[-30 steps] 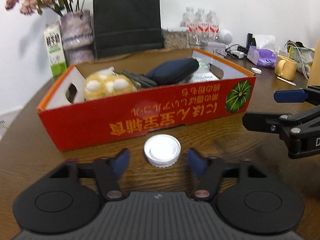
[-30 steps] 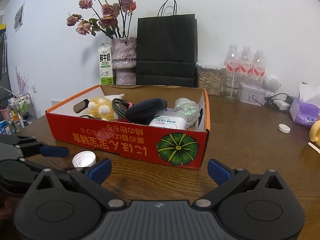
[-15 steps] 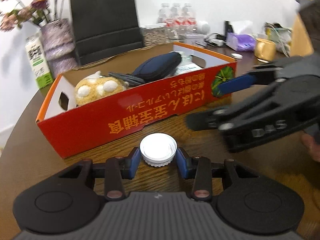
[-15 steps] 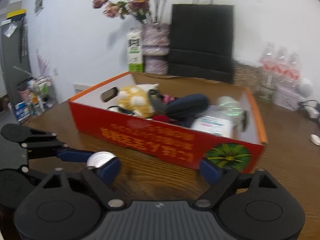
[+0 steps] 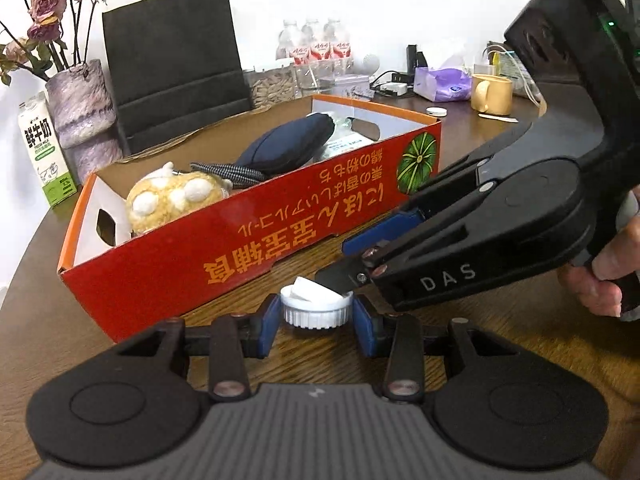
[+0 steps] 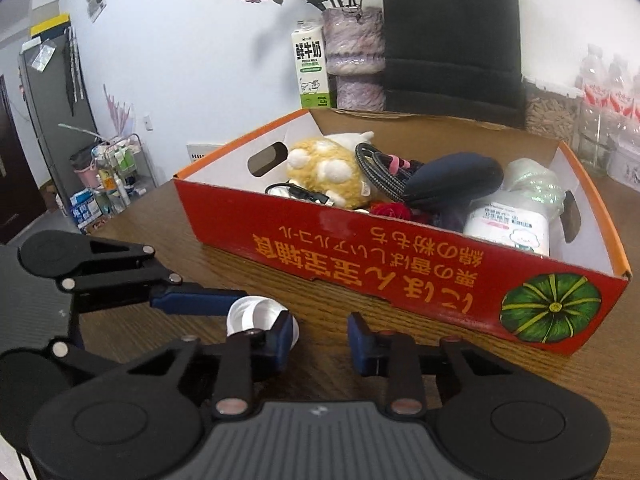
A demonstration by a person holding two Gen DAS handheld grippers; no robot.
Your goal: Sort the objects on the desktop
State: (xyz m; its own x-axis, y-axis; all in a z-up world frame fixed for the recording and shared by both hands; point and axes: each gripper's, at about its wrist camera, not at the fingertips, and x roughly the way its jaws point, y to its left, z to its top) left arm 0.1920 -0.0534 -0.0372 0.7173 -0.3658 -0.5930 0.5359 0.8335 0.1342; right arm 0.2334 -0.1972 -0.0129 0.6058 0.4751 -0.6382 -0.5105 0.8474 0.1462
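A white ribbed bottle cap point(image 5: 316, 307) sits on the wooden table in front of the red cardboard box point(image 5: 256, 240). My left gripper point(image 5: 316, 322) is shut on the cap, a blue pad on each side. My right gripper point(image 6: 322, 338) is open and empty; in the left wrist view it point(image 5: 352, 256) reaches in from the right, one finger tip over the cap. The cap point(image 6: 252, 314) shows in the right wrist view behind the right gripper's left finger. The box point(image 6: 400, 256) holds a yellow plush toy point(image 6: 324, 170), a dark pouch point(image 6: 452, 178), cables and a white pack.
A black paper bag point(image 5: 176, 60), a vase of dried roses point(image 5: 78, 108) and a milk carton point(image 5: 44, 152) stand behind the box. Water bottles point(image 5: 316, 50), a yellow mug point(image 5: 490, 94), a purple tissue pack point(image 5: 440, 84) and a second white cap point(image 5: 436, 112) lie at the back right.
My left gripper has closed onto the white cap. My right gripper has swung in close from the right, its fingers narrowed, one tip now over the cap.
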